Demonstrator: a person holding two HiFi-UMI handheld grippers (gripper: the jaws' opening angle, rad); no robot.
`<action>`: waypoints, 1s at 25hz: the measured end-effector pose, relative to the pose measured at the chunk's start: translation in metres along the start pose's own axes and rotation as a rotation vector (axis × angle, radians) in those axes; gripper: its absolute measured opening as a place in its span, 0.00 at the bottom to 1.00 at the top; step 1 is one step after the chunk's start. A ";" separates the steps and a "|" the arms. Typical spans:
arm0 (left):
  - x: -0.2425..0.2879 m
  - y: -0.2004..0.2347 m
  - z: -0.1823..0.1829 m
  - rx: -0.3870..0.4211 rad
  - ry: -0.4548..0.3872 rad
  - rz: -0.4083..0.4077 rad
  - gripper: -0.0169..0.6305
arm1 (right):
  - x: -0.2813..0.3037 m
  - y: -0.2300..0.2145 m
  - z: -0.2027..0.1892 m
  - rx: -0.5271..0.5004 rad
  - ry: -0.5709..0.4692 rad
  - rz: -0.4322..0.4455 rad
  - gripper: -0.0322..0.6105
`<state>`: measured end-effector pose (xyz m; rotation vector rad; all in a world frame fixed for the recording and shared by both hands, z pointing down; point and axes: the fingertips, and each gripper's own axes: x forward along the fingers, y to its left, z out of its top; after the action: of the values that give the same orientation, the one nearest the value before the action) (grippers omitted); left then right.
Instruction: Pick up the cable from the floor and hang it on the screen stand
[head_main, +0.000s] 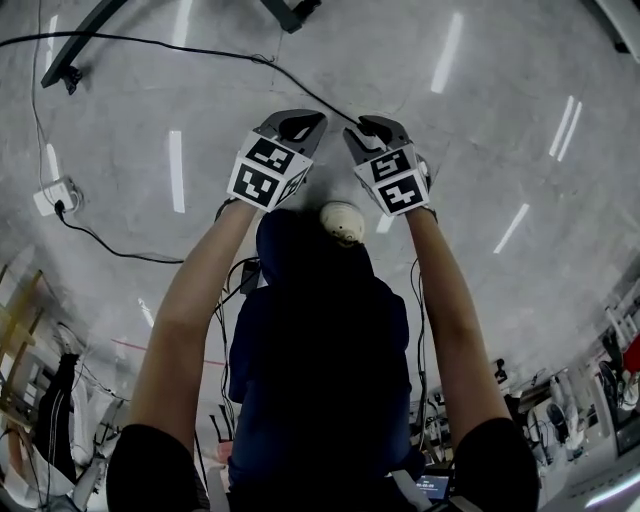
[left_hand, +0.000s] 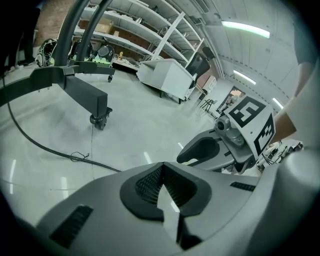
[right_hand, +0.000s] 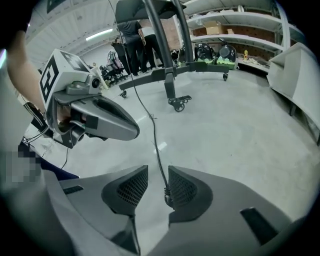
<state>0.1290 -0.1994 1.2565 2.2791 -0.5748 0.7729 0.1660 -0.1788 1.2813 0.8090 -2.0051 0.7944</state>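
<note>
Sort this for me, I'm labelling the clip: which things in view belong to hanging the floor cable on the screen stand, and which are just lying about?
Job: black cable, lying between the jaws of the open right gripper; screen stand; left gripper, shut.
Lying about: white socket box on the floor; shelving; white cabinet.

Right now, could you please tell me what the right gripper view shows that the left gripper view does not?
Only the right gripper view shows the right gripper with its jaws apart and the cable ending between them, plus people standing beyond the stand. Only the left gripper view shows the left gripper head-on, its jaws closed with nothing between them. Both show the black cable on the grey floor, the stand's wheeled base, the shelves and the other gripper from the side.
</note>
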 end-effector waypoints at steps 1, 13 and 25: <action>0.002 0.002 -0.002 -0.002 0.002 0.002 0.04 | 0.003 -0.001 -0.004 -0.013 0.014 -0.003 0.25; 0.019 0.013 -0.007 -0.030 -0.011 -0.005 0.04 | 0.044 -0.014 -0.046 -0.268 0.284 -0.027 0.26; 0.020 0.017 -0.010 -0.079 -0.019 -0.004 0.04 | 0.048 -0.015 -0.049 -0.302 0.352 -0.062 0.16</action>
<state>0.1297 -0.2080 1.2830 2.2169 -0.5987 0.7145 0.1773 -0.1628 1.3482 0.5132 -1.7206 0.5373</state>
